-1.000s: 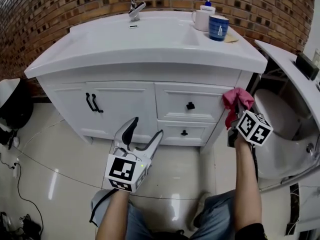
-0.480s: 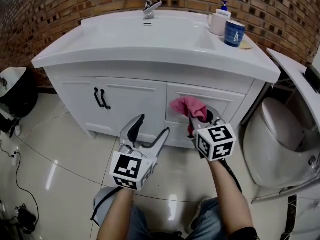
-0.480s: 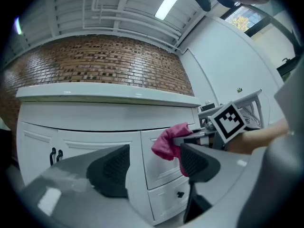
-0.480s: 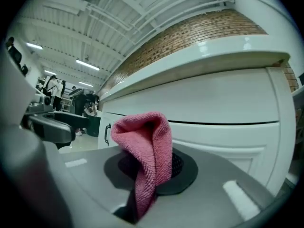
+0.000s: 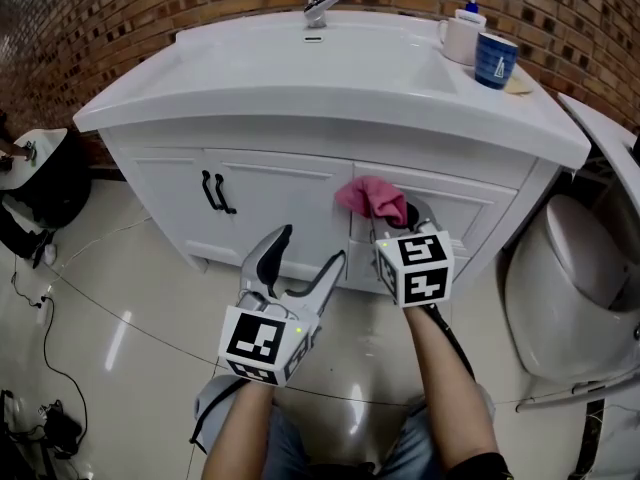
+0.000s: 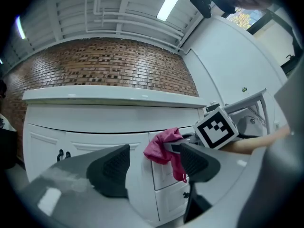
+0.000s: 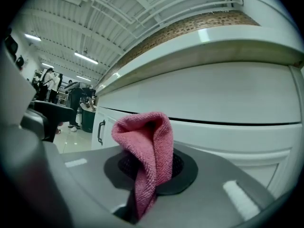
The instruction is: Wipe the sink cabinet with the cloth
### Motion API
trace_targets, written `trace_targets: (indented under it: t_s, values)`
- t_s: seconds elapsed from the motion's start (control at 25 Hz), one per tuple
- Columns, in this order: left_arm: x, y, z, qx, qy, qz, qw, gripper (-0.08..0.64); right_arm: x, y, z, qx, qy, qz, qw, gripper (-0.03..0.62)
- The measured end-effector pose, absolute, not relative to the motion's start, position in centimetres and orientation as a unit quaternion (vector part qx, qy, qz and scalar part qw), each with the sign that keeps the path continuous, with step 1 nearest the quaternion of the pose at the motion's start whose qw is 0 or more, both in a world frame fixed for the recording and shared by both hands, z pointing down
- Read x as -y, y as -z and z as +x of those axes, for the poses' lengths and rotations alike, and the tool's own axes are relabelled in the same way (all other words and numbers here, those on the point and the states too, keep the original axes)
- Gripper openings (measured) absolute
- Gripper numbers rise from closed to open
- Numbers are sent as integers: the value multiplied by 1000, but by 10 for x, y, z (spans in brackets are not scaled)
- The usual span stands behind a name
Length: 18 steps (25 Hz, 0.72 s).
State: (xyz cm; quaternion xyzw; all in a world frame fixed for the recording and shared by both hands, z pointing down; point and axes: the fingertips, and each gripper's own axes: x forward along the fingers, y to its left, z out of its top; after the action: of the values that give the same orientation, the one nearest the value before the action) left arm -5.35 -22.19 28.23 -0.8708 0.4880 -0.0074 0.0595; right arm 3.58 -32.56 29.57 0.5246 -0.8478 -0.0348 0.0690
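The white sink cabinet stands against a brick wall, with two doors at left and drawers at right. A pink cloth is pressed against the top drawer front near the cabinet's middle. My right gripper is shut on the pink cloth, which bulges out past the jaws. In the left gripper view the cloth hangs beside the drawers. My left gripper hovers open and holds nothing, low in front of the cabinet door, left of the right gripper.
On the counter's right end stand a blue cup, a white mug and a soap pump. A faucet sits at the back. A white toilet is right of the cabinet. Cables lie on the glossy floor at left.
My right gripper has carried the pink cloth leftward across the drawer front, from the cabinet's right corner to near its middle. The left gripper has hardly moved.
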Motion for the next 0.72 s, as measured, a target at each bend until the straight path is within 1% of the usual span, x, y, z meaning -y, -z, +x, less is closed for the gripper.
trace_targets:
  t_s: [0.12, 0.24, 0.4, 0.6, 0.72]
  values:
    - [222, -286, -51, -486, 10, -872, 57, 339, 327, -297, 51, 838, 27, 540, 74, 49]
    - [224, -287, -47, -482, 24, -873, 70, 339, 324, -296, 79, 827, 32, 554, 86, 49]
    - [221, -295, -51, -478, 54, -873, 76, 339, 314, -299, 139, 805, 28, 584, 100, 49]
    - [217, -302, -60, -477, 58, -874, 73, 340, 300, -305, 232, 755, 16, 643, 123, 49]
    - [216, -300, -59, -476, 50, -875, 70, 341, 295, -312, 261, 741, 11, 658, 133, 49]
